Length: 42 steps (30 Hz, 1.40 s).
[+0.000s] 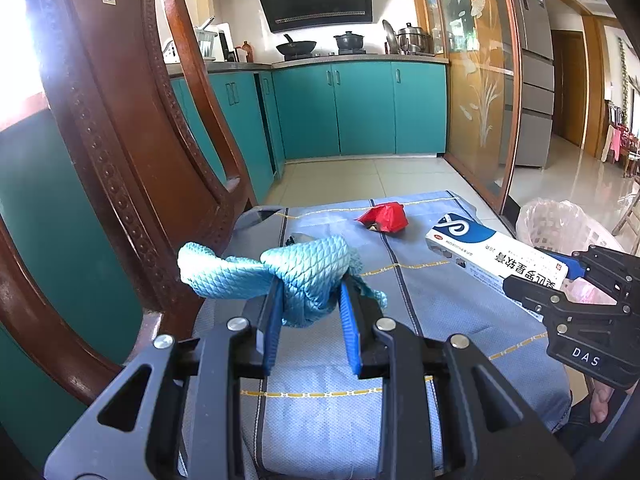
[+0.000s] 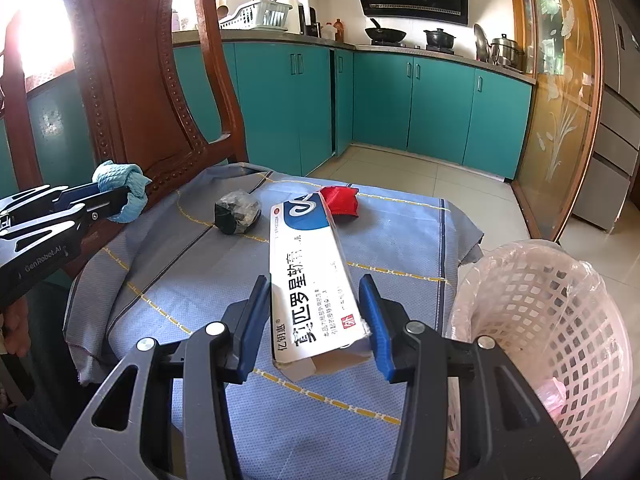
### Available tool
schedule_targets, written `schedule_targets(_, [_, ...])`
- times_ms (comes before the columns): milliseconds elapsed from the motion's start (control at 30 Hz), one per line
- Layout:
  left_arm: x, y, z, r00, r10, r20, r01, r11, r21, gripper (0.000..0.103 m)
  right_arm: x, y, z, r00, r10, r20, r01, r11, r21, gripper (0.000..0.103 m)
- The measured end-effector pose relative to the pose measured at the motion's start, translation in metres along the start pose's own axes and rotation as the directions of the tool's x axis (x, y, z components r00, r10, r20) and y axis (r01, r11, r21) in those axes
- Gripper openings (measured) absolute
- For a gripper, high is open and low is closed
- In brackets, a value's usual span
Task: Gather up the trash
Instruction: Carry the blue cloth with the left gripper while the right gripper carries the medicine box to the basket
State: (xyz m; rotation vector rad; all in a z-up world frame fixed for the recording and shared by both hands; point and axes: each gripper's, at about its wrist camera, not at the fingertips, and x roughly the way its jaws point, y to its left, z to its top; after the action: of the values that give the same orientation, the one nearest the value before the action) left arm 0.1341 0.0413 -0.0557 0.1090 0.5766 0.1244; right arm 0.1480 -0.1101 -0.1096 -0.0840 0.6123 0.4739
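Teal scaly cloth (image 1: pixel 304 276), red wrapper (image 1: pixel 384 218)

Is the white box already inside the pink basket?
No, the box is gripped in the right tool above the cloth-covered seat, with the basket off to its right.

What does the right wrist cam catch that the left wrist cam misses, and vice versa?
Right wrist only: the dark crumpled wad on the cloth, and the basket's inside.

Left wrist only: the cloth's knotted front between the left tongs.

Both: the blue cloth, the white and blue box held in the right tongs, the red wrapper, the lined pink basket, and the cloth-covered chair seat.
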Motion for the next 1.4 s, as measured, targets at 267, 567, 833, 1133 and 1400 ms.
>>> schedule_targets(267, [-0.003,0.001,0.002,1.000,0.000,0.008,0.000,1.000,0.004,0.027,-0.006,-0.001,0.000,1.000,-0.011,0.019,0.011,1.000,0.000,0.046])
schedule_targets(567, [-0.009,-0.012,0.011,0.997,-0.071,0.027,0.071,0.997,0.010,0.027,-0.043,-0.059,0.006,0.983,-0.141,0.113,0.123,0.980,0.156,0.046])
schedule_targets(833, [0.006,-0.086,0.044,0.939,-0.342,0.032,0.339,0.937,0.085,0.027,-0.079,-0.111,-0.024,0.881,-0.466,0.083,0.436,0.867,0.241,0.046])
schedule_targets(1133, [0.034,-0.199,0.052,0.832,-0.549,-0.080,0.552,0.806,0.214,0.028,-0.083,-0.160,-0.062,0.849,-0.522,-0.085,0.516,0.782,0.349,0.046])
schedule_targets(1400, [0.059,-0.239,0.049,0.801,-0.580,-0.148,0.598,0.776,0.200,0.033,-0.079,-0.171,-0.069,0.839,-0.527,-0.137,0.536,0.756,0.376,0.047])
